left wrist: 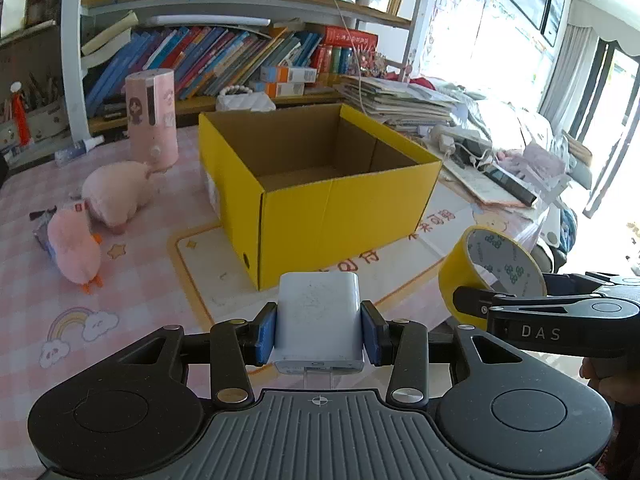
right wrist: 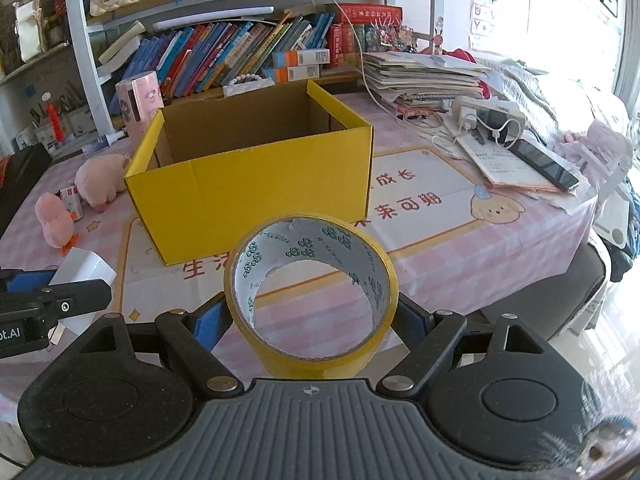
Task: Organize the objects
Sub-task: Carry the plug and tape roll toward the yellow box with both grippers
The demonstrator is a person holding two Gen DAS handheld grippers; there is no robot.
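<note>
My left gripper (left wrist: 319, 330) is shut on a white power adapter (left wrist: 319, 320), held above the table just in front of an open yellow cardboard box (left wrist: 320, 216). Its blue pads (left wrist: 267, 332) press both sides of the adapter. My right gripper (right wrist: 310, 320) is shut on a yellow roll of tape (right wrist: 312, 292), lifted over the table in front of the same box (right wrist: 256, 196). The tape roll (left wrist: 492, 268) and the right gripper show at the right of the left wrist view. The adapter (right wrist: 86, 276) shows at the left of the right wrist view. The box looks empty inside.
Two pink plush toys (left wrist: 114, 196) (left wrist: 74, 250) and a pink cylindrical container (left wrist: 152, 120) sit left of the box. Stacked papers (right wrist: 424, 76), a power strip (right wrist: 488, 114) and a phone (right wrist: 546, 164) crowd the right side. A full bookshelf (left wrist: 224, 56) stands behind.
</note>
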